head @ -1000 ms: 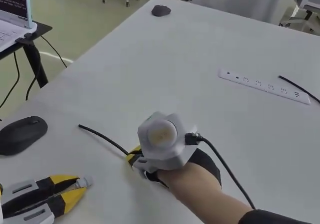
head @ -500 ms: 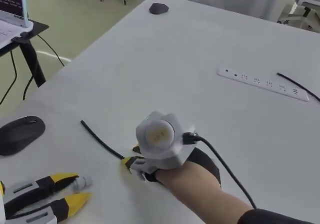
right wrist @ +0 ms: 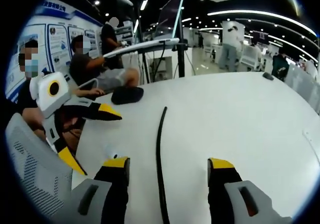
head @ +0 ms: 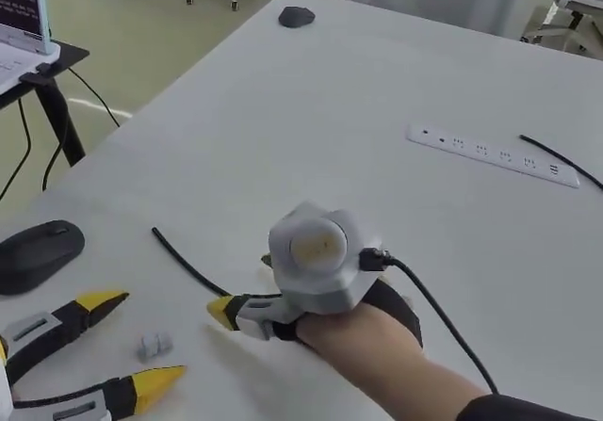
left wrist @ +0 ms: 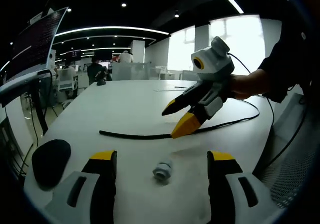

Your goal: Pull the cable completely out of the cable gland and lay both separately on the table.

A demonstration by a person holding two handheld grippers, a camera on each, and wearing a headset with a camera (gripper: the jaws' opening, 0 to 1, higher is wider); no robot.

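With left gripper (left wrist: pixel 162 156) fingers (left wrist: pixel 102 181) spread around the cable gland (left wrist: pixel 162 170) and right gripper (right wrist: pixel 169 162) spread astride the cable (right wrist: pixel 160 149), both apart on the table (head: pixel 358 110), I'd lift straight off, nudging neither.

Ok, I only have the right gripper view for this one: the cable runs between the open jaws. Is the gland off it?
Observer: Yes. In the left gripper view the gland lies alone on the table, apart from the cable.
Operator: Is the left gripper holding it?
Observer: No. The left gripper is open, with one jaw on each side of the gland and neither touching it.
Operator: Does the right gripper touch the cable?
Observer: From the left gripper view, the right gripper has its lower yellow tip right at the cable. I cannot tell whether they touch.
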